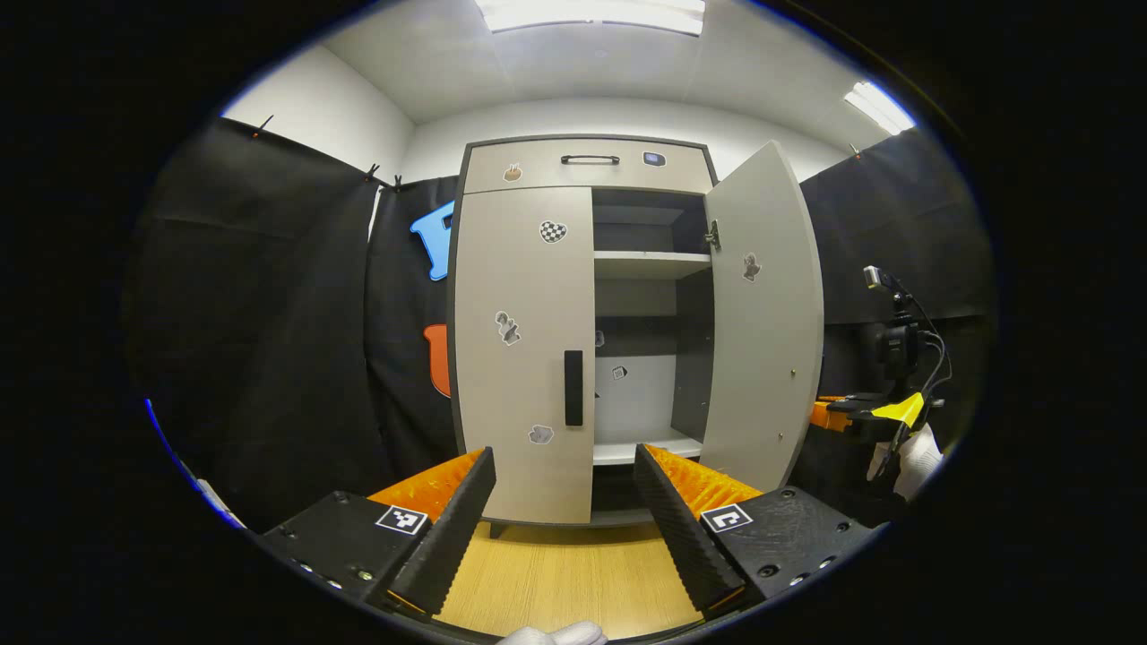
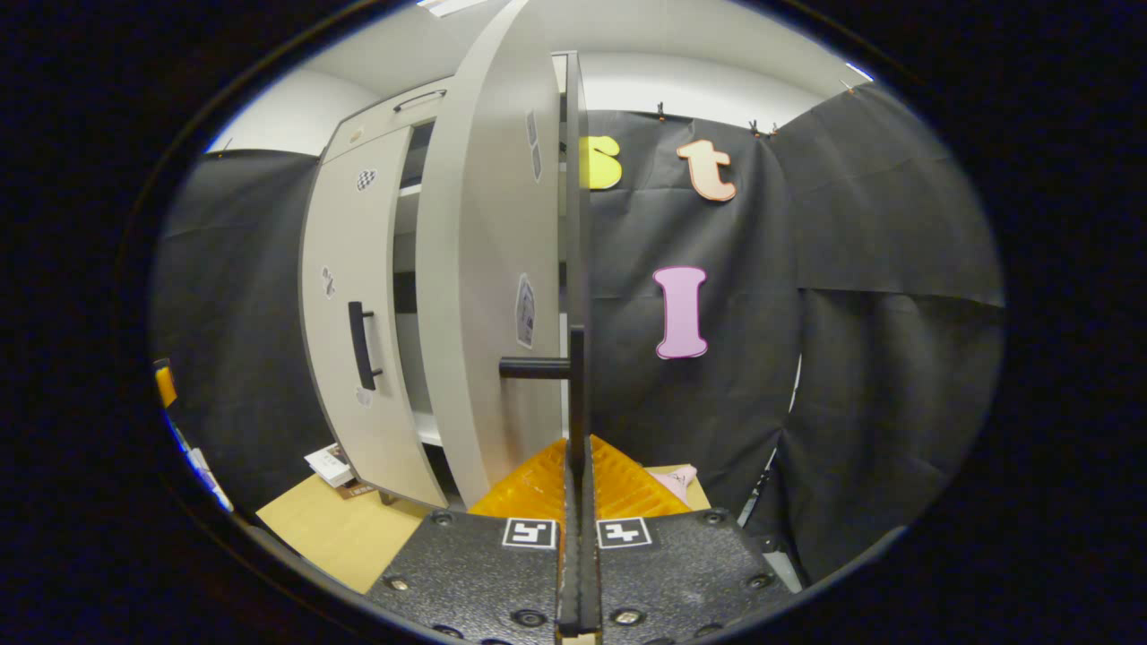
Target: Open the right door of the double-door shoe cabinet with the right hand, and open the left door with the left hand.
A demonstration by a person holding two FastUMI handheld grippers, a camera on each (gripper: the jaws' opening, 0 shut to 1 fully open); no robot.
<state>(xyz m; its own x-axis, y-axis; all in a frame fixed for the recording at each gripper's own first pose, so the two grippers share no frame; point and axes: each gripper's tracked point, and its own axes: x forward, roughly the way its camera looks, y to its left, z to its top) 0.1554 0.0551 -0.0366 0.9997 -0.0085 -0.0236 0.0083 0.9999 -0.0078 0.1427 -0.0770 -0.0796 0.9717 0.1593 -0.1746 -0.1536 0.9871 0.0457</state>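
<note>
Straight ahead in the left gripper view stands the double-door shoe cabinet (image 1: 582, 331), pale grey with a dark frame, on a light wooden floor (image 1: 556, 582) against the black cloth wall. Its left door (image 1: 524, 349) is closed, carrying a dark vertical handle (image 1: 573, 387) near its inner edge and several small stickers. Its right door (image 1: 762, 313) is swung wide open, baring white shelves (image 1: 651, 263) inside. Above both doors sits a drawer (image 1: 582, 166) with a dark bar handle. The left gripper (image 1: 564, 488) hangs short of the cabinet with its fingers spread apart, holding nothing. In the right gripper view the right door is seen edge-on, and the right gripper (image 2: 578, 457) has its fingers pressed together on that dark edge just below the door's handle (image 2: 535, 366). Whether the pads truly pinch the edge is hard to make out. Far right of the cabinet in the left gripper view, the right gripper and a white-gloved hand (image 1: 918, 452) are partly cut off.
</note>
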